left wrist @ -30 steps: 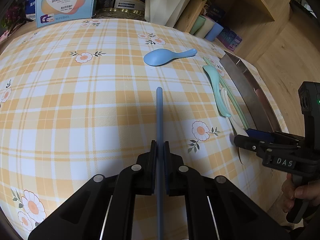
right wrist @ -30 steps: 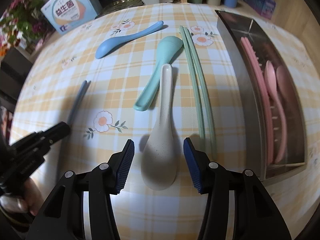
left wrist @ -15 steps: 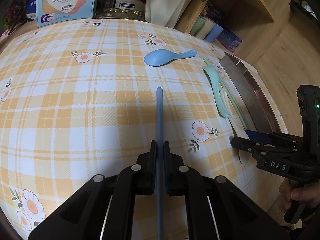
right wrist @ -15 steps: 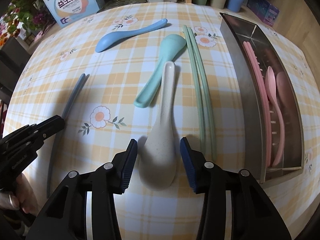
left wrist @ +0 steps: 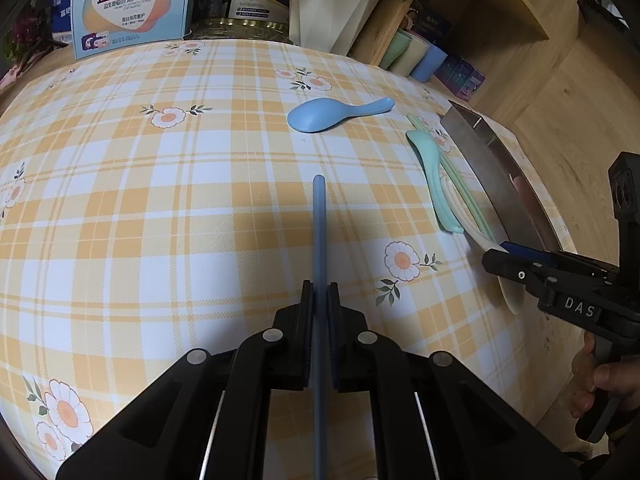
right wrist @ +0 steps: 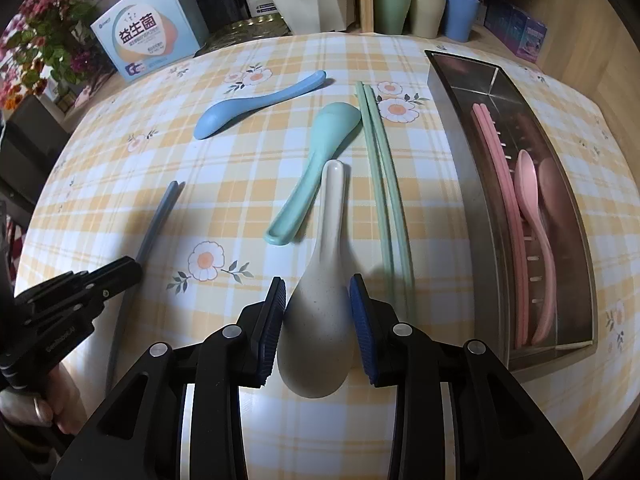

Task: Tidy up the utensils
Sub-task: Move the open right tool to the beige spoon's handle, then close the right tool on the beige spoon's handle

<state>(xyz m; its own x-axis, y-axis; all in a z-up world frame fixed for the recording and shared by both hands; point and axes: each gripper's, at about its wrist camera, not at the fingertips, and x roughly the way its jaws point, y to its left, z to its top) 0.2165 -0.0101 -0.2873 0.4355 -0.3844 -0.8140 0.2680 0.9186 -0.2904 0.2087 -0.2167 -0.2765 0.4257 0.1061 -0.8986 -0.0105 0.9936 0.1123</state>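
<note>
Cream-speckled, the white spoon [right wrist: 320, 312] lies near me left of the steel tray [right wrist: 460, 184] as my right tongs [right wrist: 319, 312] have narrowed to touch its bowl, ready to lift, while my left tongs [left wrist: 319, 312] keep pinching the blue chopsticks [left wrist: 319, 232].

On the yellow-checked flowered tablecloth [right wrist: 240, 208], the long stainless steel tray [right wrist: 456, 148] is placed at the right edge. Pink plastic chopsticks [right wrist: 500, 184] and a pink plastic spoon [right wrist: 532, 208] are contained in it. Green plastic chopsticks [right wrist: 384, 184] are laid just left of the tray. A speckled white spoon [right wrist: 320, 300] and a mint-green spoon [right wrist: 316, 160] are found further left, the mint-green spoon's handle touching the white one's. A light-blue spoon [right wrist: 248, 106] is set behind them, and grey-blue chopsticks [right wrist: 158, 220] are positioned at far left.
</note>
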